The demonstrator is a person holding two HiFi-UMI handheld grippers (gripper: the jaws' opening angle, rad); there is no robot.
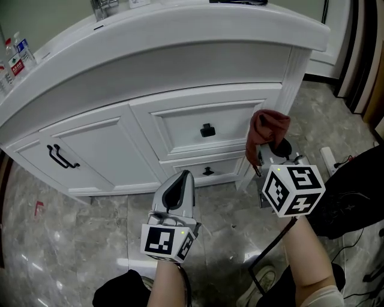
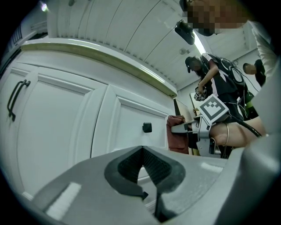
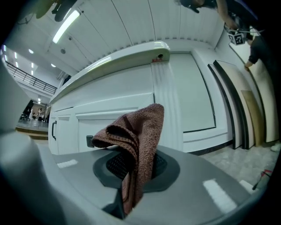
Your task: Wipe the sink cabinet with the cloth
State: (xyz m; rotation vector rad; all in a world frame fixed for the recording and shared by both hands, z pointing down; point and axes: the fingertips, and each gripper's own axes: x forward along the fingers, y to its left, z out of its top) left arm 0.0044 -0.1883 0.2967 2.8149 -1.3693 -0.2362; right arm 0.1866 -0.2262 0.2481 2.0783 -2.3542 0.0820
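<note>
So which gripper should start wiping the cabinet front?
Right. The right gripper is shut on the cloth, up near the drawers; the left gripper is shut, empty and farther back.

Bottles [image 1: 15, 55] at countertop [image 1: 180, 30] left end: cut by frame edge, labels too small to read. Items [image 1: 103, 8] on countertop: cropped by top edge, possibly tap fittings. Lower end of cloth [image 3: 137, 140]: buried between right gripper [image 3: 134, 162] jaws. Red scrap [image 1: 39, 208] on floor [image 1: 90, 216]: too small to identify.
</note>
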